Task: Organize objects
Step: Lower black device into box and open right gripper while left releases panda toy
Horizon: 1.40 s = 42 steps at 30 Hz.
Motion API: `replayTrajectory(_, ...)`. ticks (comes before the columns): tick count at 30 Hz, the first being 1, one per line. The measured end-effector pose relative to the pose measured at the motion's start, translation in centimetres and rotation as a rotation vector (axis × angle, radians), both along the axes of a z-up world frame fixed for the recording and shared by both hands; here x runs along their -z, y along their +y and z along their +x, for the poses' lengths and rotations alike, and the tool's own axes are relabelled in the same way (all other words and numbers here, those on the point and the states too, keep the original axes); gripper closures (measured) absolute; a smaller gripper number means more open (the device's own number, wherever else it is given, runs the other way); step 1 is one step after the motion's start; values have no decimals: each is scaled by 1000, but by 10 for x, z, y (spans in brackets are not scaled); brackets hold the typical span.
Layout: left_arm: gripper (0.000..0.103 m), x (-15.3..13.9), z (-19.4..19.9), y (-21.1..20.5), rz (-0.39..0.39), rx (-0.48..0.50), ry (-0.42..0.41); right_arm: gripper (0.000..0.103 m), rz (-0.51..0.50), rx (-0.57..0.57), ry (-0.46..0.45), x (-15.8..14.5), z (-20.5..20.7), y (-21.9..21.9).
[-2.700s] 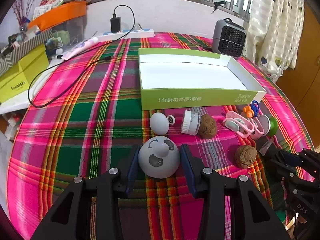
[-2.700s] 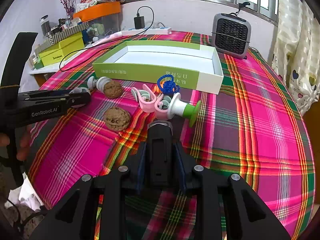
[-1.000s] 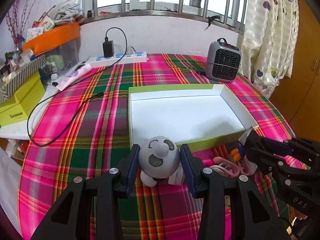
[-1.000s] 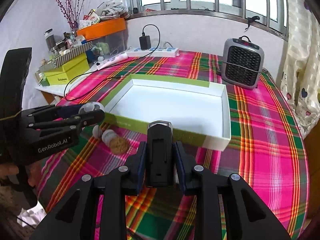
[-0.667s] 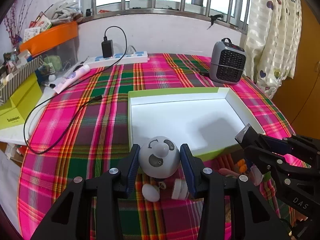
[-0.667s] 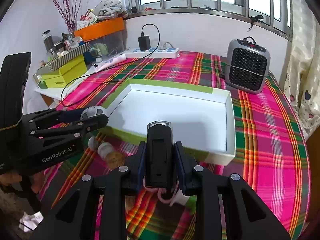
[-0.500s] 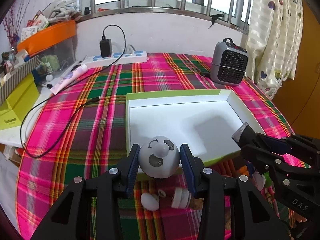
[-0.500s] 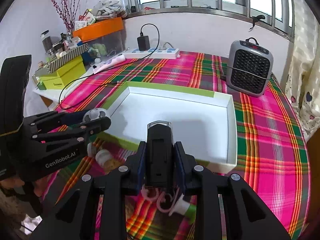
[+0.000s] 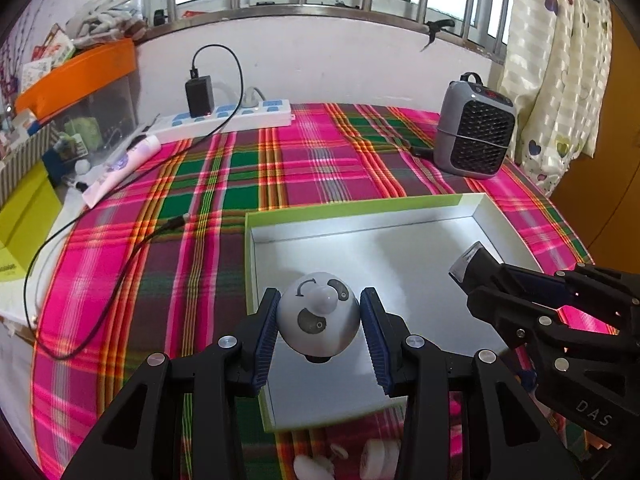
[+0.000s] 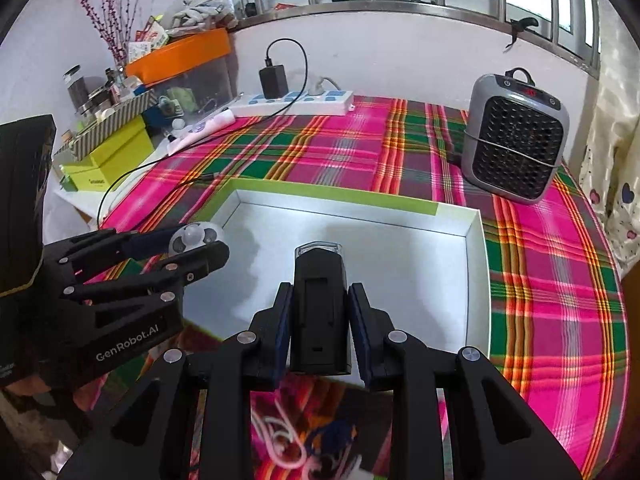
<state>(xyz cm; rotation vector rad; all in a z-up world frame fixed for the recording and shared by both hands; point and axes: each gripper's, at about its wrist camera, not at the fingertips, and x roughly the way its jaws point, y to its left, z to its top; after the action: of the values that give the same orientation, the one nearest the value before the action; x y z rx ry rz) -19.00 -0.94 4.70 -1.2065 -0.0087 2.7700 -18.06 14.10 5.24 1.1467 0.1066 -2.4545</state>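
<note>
My left gripper (image 9: pixel 319 322) is shut on a grey round toy with a face (image 9: pixel 319 316) and holds it above the near left part of the green-walled white box (image 9: pixel 400 216). My right gripper (image 10: pixel 320 316) is shut on a black rectangular device with a clear tip (image 10: pixel 319 304), hanging over the box's near edge (image 10: pixel 474 272). In the left wrist view the right gripper (image 9: pixel 478 276) comes in from the right with the black device (image 9: pixel 468 262). In the right wrist view the left gripper (image 10: pixel 192 242) shows at the left with the toy (image 10: pixel 195 238).
Small white caps (image 9: pixel 374 454) lie on the plaid cloth (image 9: pixel 208 208) before the box, and pink clips (image 10: pixel 280 432) show under my right gripper. A grey heater (image 9: pixel 474 136), a power strip with a charger (image 9: pixel 236 114) and yellow boxes (image 10: pixel 106 160) stand further back.
Both grippers have moved forward with their loads, from before the box's near wall to above its inside. The loose items on the cloth have slid toward the bottom of both views.
</note>
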Motion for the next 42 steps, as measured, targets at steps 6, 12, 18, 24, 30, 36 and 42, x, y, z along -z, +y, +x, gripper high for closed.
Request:
replayTrajectory(6,64,6,-23,3,-9,11,-24,74,11,31,-31,7,-25,-1)
replayTrajectory(12,64,11,-39,5,-17,4,-35,74,23,57,-55,16,-40,-3)
replayTrajectory(18,64,17,-52,6,-33,5,-56,74,26,97,-94,26,-57,-1)
replayTrajectory(24,64,22,-60,9,-46,11,-72,74,39,113,-102,30,-66,-4)
replayTrajectory(30,64,24,-65,13,-47,17,-80,74,53,127,-105,33,-71,-4)
replayTrajectory(36,64,26,-67,15,-55,20,-86,74,60,135,-101,34,-74,-2)
replayTrajectory(42,63,25,-68,15,-61,18,-91,74,50,135,-96,34,-74,-2)
